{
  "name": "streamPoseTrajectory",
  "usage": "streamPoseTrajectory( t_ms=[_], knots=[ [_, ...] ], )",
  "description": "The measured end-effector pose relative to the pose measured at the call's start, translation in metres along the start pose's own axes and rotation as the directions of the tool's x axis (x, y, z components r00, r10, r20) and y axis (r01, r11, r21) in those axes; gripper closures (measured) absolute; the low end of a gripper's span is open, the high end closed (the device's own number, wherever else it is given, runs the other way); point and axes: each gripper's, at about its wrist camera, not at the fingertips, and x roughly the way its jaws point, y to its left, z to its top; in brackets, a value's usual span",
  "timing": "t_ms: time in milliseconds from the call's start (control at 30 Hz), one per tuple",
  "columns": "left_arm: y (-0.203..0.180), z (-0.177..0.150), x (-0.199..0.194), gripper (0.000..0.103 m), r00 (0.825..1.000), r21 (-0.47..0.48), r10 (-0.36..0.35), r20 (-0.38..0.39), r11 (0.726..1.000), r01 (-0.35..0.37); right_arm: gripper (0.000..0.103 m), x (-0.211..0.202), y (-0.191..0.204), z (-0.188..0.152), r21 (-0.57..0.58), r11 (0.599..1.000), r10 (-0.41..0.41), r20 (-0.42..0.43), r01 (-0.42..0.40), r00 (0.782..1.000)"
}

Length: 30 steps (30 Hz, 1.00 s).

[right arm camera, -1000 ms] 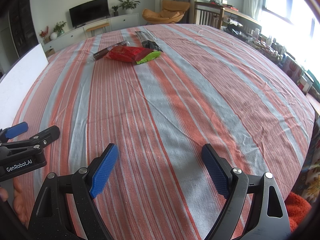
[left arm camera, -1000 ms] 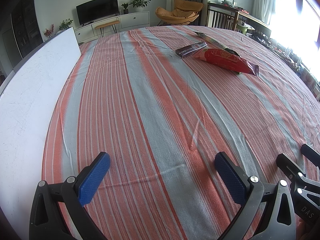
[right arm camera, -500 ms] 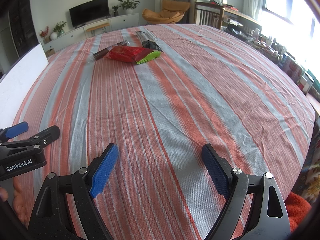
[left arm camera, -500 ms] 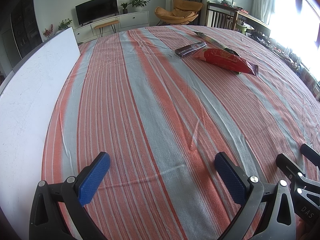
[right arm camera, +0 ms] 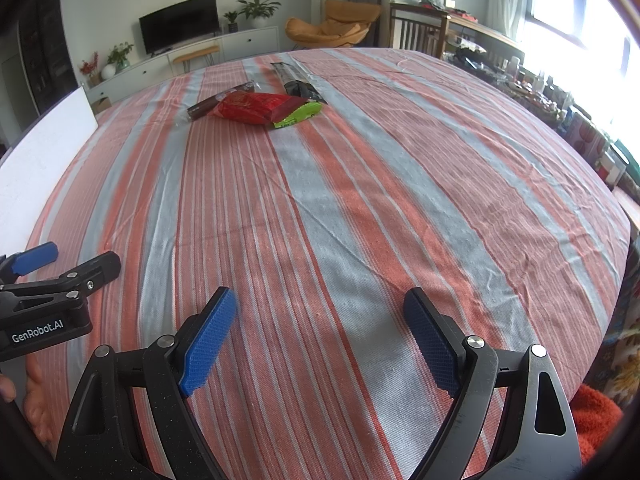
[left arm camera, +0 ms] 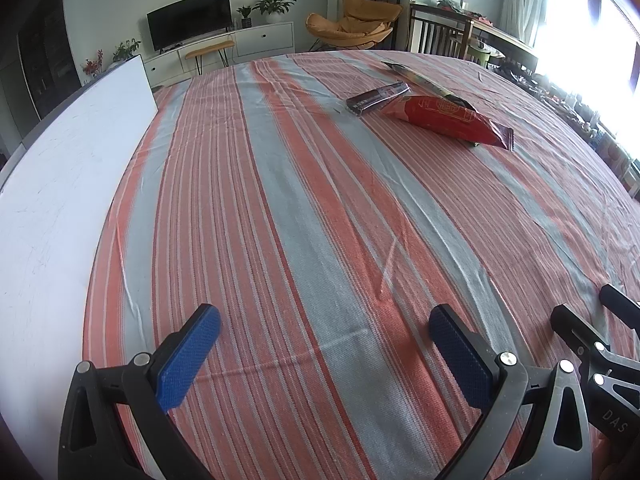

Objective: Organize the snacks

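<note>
The left gripper (left arm camera: 320,352) sat low over the near edge of the striped counter (left arm camera: 320,220), jaws spread wide with only cloth between the blue pads; it held and touched nothing. The right gripper (right arm camera: 320,340) was just beside it, equally wide open and empty.

The snacks lay in one cluster at the far side of the counter, well apart from both grippers. From left to right in the right wrist view:

- a dark bar (right arm camera: 220,100), long axis running diagonally away to the right;
- a red packet (right arm camera: 256,107), overlapping the bar's end;
- a green packet (right arm camera: 299,116), partly tucked under the red one;
- a long dark wrapper (right arm camera: 298,82), just behind them.

The cluster lay ahead and left of the right gripper, and ahead and right of the left gripper. Neither gripper appeared clearly nearer; either would probably need a long forward reach.
</note>
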Motion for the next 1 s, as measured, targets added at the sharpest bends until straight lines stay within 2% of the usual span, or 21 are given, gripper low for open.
streamPoseTrajectory(
  t_ms=[333, 433, 500, 700, 1000],
  knots=[
    [0.000, 0.002, 0.001, 0.000, 1.000, 0.006, -0.007, -0.017, 1.000, 0.007, 0.015, 0.000, 0.000, 0.000, 0.000, 1.000, 0.000, 0.000, 0.000, 1.000],
    [0.003, 0.008, 0.001, 0.000, 0.997, 0.006, -0.032, -0.070, 0.999, 0.032, 0.015, 0.000, 0.000, 0.000, 0.000, 1.000, 0.001, 0.000, -0.001, 1.000],
    [0.010, 0.013, -0.001, 0.000, 0.993, -0.038, -0.077, -0.086, 0.997, 0.074, 0.014, 0.000, 0.000, 0.000, -0.001, 1.000, 0.001, 0.000, -0.001, 1.000],
    [0.030, 0.030, -0.017, 0.000, 0.987, -0.163, -0.145, -0.070, 0.978, 0.132, 0.014, 0.000, 0.000, 0.000, 0.000, 1.000, 0.000, 0.000, 0.000, 1.000],
    [0.032, 0.052, -0.044, 0.000, 0.984, -0.164, -0.177, -0.037, 0.972, 0.168, 0.014, 0.001, 0.000, 0.000, -0.001, 1.000, 0.000, 0.000, 0.000, 1.000]
  ],
)
